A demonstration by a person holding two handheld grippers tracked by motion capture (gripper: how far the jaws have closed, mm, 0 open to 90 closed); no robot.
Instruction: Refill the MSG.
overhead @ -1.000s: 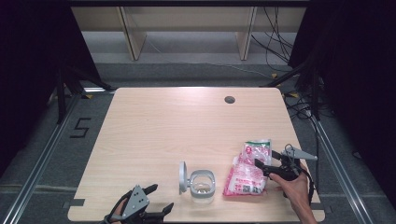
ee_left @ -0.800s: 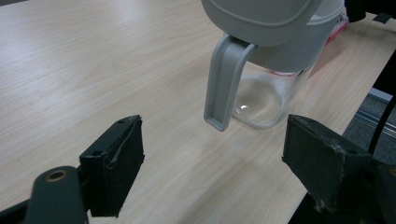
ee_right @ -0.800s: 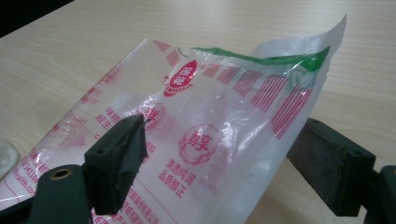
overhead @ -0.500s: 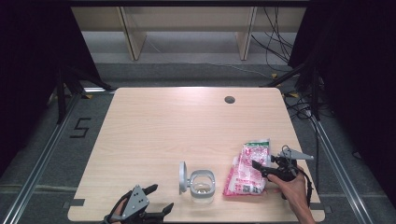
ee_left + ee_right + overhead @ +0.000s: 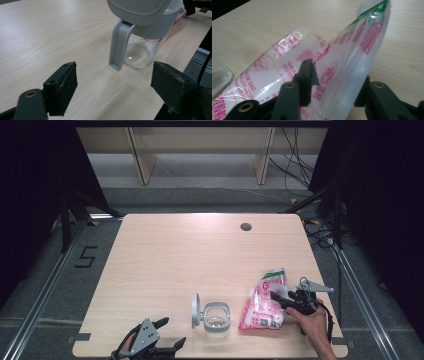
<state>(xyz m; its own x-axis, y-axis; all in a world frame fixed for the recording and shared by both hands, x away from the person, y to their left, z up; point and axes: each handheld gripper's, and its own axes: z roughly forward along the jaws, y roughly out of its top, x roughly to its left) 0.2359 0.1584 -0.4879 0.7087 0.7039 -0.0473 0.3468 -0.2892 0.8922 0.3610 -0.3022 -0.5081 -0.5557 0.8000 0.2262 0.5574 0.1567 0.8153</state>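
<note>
Little changed over the last second: right gripper [image 5: 278, 298] shifted only slightly at the bag, left gripper [image 5: 169, 336] unmoved at the near edge. Left to right. Left gripper low at the front-left of the wooden table [image 5: 200, 255], jaws spread wide with bare tabletop between them, held by a hand [image 5: 127, 347] barely in at the bottom. Just ahead of it, apart, a clear plastic jar [image 5: 217, 319] with grey rim, grey hinged lid [image 5: 195, 310] flipped open and standing upright on its left side; seen close in the left gripper view, jar [image 5: 143, 50] beyond the open jaws, untouched. Right of the jar, near but apart, a pink-and-white printed bag [image 5: 265, 302] with a green top edge, lying on the table, one edge raised. Right gripper pinching that raised edge of the bag [image 5: 342, 67], film caught between the jaws. Right hand [image 5: 312, 325] behind it near the table's right edge. Small dark round hole [image 5: 245, 226] far back on the table.
</note>
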